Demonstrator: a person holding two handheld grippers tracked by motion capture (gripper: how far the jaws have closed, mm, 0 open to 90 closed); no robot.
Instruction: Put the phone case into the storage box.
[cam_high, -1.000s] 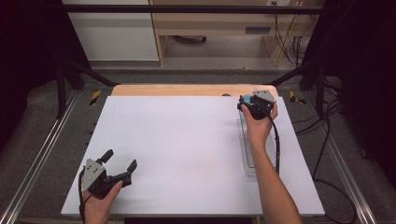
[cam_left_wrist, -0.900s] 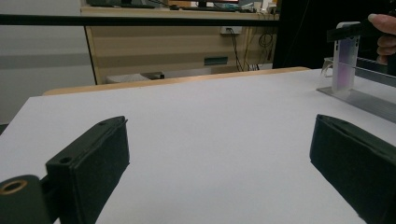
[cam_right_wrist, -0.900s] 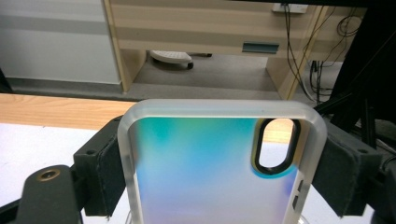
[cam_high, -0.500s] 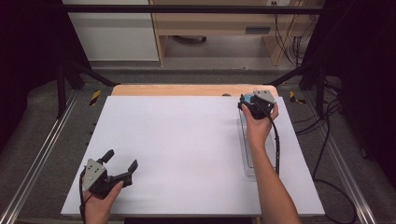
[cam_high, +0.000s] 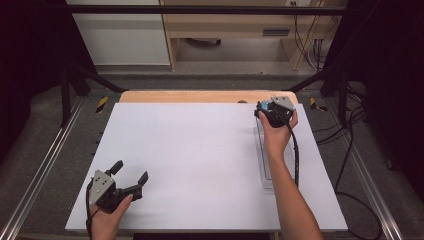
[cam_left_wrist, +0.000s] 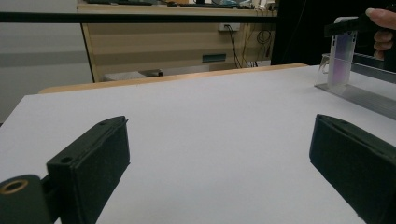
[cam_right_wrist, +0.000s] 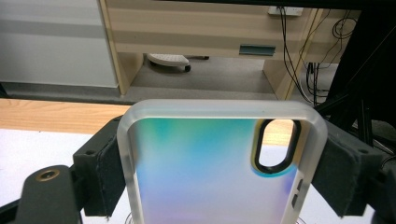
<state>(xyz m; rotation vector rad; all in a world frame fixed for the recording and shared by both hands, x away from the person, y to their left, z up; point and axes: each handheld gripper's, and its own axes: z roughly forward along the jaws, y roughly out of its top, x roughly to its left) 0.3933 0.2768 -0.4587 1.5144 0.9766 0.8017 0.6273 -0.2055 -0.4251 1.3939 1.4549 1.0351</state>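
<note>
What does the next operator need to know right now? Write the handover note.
Right tongs: shut on the phone case, held upright at the far right of the table, over the far end of the clear tray.
Left tongs: open, holding nothing, near the front left corner.
Done: case gripped by its side edges.
Left: apparently placing the case; whether it touches the tray can't be told.
</note>
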